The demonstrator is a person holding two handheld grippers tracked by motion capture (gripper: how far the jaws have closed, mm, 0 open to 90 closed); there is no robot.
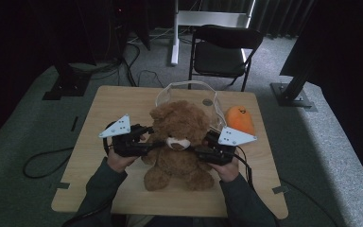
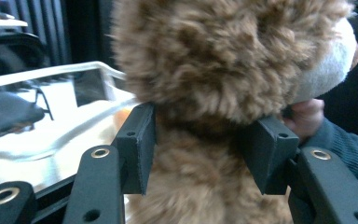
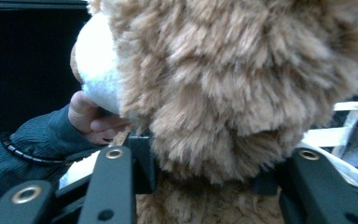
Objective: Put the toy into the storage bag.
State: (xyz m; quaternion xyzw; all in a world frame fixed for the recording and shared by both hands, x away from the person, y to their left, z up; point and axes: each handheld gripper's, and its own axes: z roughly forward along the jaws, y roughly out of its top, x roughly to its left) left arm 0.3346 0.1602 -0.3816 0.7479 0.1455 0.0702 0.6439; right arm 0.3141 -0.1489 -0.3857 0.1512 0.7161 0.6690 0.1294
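Status: teddy bear (image 1: 178, 144) sits upright mid-table, not yet lifted | left gripper (image 1: 144, 142) clamped on the bear's neck, pads sunk in fur | right gripper (image 1: 203, 150) pinching the neck from the opposite side | clear bag (image 1: 189, 90) stands open behind, orange plush (image 1: 239, 119) beside it | left: probably lifting bear into bag.

An orange plush toy (image 1: 239, 119) lies on the wooden table (image 1: 99, 113), a black folding chair (image 1: 222, 49) beyond.
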